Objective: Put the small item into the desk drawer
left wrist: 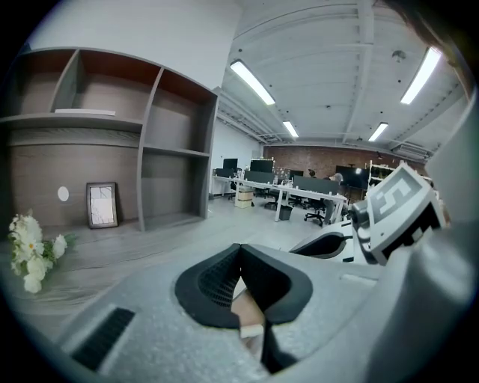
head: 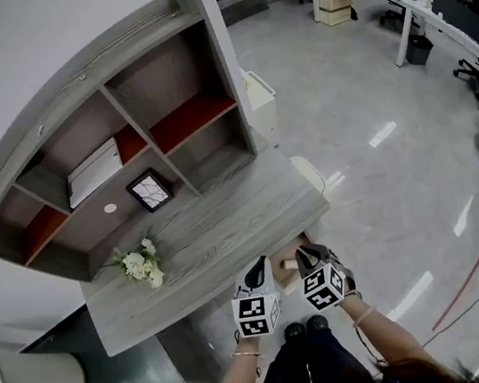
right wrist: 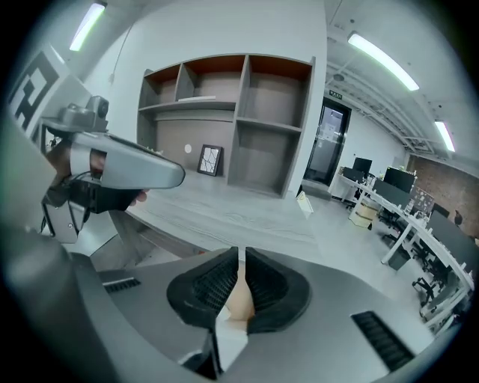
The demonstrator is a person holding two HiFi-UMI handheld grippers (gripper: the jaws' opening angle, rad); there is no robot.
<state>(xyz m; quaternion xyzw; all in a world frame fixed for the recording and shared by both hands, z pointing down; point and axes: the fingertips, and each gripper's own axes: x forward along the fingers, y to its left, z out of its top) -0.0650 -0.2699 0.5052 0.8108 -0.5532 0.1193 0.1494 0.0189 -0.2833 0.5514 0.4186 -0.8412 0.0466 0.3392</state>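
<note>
Pale wooden drawer [head: 288, 270] (open under desk [head: 210, 236]), left gripper [head: 258, 270], right gripper [head: 307, 257], jaws pressed together

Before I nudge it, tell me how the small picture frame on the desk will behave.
The picture frame stands on its narrow bottom edge against the back panel, so a push would probably tip it over. It looks thin, so likely light and stiff. Its front may be glazed, hence possibly fragile.

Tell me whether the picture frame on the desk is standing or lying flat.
Standing. The left gripper view shows the picture frame upright on its lower edge on the desk.
</note>
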